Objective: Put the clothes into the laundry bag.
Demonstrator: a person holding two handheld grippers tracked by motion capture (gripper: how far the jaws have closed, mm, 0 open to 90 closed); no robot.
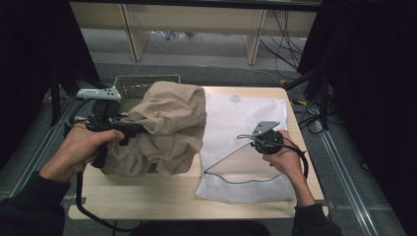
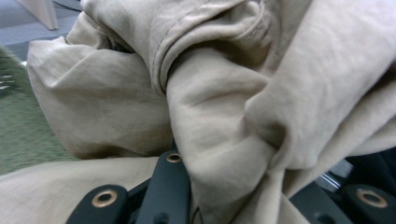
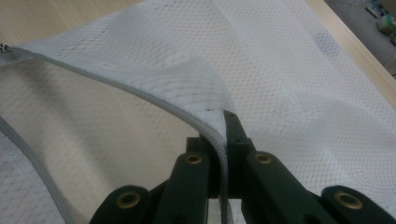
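Dim, dark-edged high view; close gripper views soft, evenly lit.

Pale wooden rectangular tabletop (image 1: pixel 147 196) on a dark metal frame, seen from above, its near strip bare. Lying directly on it, right half: flat white mesh laundry bag with a grey zip edge (image 1: pixel 246 118), reaching almost to the right border — one flap lifted, bare wood showing under the opening. On the left half: crumpled beige cotton garment (image 1: pixel 169 123), bunched high, lower folds resting on the wood. At the far left corner: olive-green woven plastic basket (image 1: pixel 133 86), partly hidden behind the garment.
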